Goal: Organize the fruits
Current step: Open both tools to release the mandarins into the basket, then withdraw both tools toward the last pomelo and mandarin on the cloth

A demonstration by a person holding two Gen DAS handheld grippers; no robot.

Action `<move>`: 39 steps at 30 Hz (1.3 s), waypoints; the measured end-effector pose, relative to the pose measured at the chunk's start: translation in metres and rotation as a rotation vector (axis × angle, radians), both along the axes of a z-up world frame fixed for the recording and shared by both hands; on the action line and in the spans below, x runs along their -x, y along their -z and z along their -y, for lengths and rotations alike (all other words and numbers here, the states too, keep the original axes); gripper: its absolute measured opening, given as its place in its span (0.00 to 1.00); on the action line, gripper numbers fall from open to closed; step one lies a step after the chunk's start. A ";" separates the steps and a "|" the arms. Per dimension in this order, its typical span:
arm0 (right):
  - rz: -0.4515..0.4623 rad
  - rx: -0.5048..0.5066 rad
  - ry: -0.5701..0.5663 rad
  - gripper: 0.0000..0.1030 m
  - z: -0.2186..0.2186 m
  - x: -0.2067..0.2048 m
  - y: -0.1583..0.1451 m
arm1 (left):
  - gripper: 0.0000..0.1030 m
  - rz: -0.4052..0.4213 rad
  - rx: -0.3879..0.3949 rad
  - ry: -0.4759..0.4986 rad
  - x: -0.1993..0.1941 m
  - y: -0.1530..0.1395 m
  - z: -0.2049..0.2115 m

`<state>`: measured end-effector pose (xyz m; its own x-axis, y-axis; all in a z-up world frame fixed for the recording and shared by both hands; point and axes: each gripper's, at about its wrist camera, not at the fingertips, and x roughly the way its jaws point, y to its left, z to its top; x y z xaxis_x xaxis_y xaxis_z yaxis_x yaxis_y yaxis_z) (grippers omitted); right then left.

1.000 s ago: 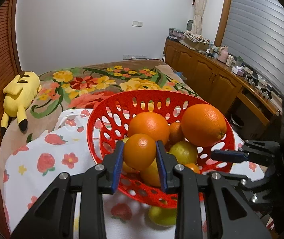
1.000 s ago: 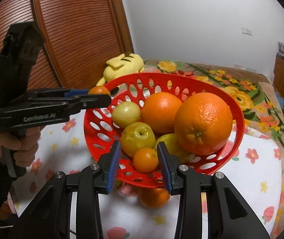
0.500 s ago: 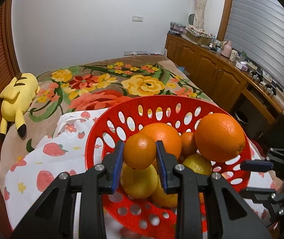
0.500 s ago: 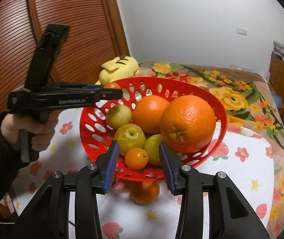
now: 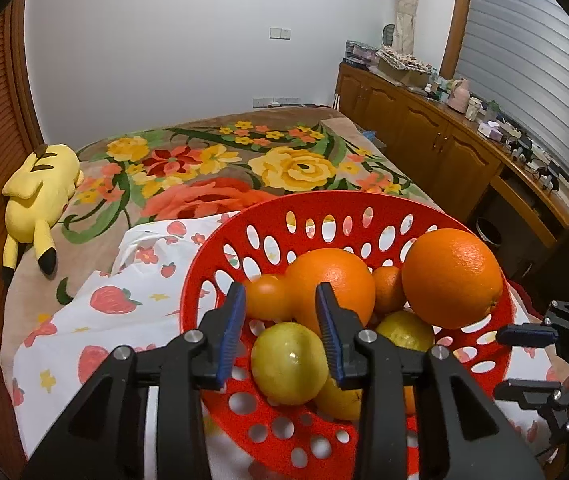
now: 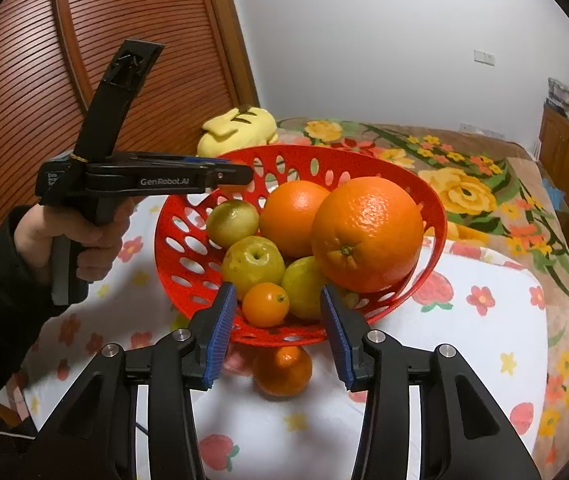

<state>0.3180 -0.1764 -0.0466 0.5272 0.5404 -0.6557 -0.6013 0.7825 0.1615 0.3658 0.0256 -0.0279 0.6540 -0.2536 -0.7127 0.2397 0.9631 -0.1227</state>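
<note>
Release phase of a placing step. The left tongs [image 5: 280, 322] stand over the near left wall of the red basket [image 5: 220, 276], their jaws opening. A small orange [image 5: 266, 296] lies between and just beyond the blue pads, resting against a large orange [image 5: 334, 280]; the pads appear no longer to press on it. The right tongs [image 6: 274, 334] hover at the basket's near rim, jaws also opening and gripping nothing, though a small orange in the basket [image 6: 265, 305] shows in the gap. A loose orange [image 6: 282, 370] lies on the strawberry-print cloth [image 6: 464, 360], just beneath the near rim and outside the basket.

The next move probably calls for the left tongs to back away without nudging the pile, and for the right tongs to dip under the rim and close on the loose orange.

The basket is perforated, tilted and heaped: two large oranges at the top right, yellow-green fruits [image 6: 253, 266] lower down, small oranges tucked among them. The pile looks loosely stacked, so a fruit may roll. The cloth appears to cover a table beside a flowered bed [image 5: 292, 164].
</note>
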 end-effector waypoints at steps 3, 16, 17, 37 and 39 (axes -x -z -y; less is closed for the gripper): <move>0.008 -0.003 0.006 0.43 0.003 0.005 -0.004 | 0.39 0.007 0.006 -0.001 0.009 -0.005 -0.003; 0.023 -0.018 0.058 0.44 0.022 0.035 -0.008 | 0.46 0.054 0.049 0.004 0.077 -0.020 -0.008; 0.019 -0.019 0.060 0.45 0.022 0.038 -0.006 | 0.46 0.050 0.053 0.004 0.081 -0.019 -0.008; -0.056 -0.005 0.073 0.54 0.017 0.040 0.026 | 0.47 -0.047 0.063 -0.002 0.118 0.029 -0.005; -0.061 0.000 0.068 0.54 0.014 0.038 0.031 | 0.47 -0.059 0.064 0.001 0.118 0.035 -0.003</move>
<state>0.2805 -0.1907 -0.0773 0.5217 0.5045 -0.6880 -0.5358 0.8213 0.1960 0.2479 0.0288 -0.0629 0.6109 -0.3004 -0.7325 0.2309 0.9526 -0.1980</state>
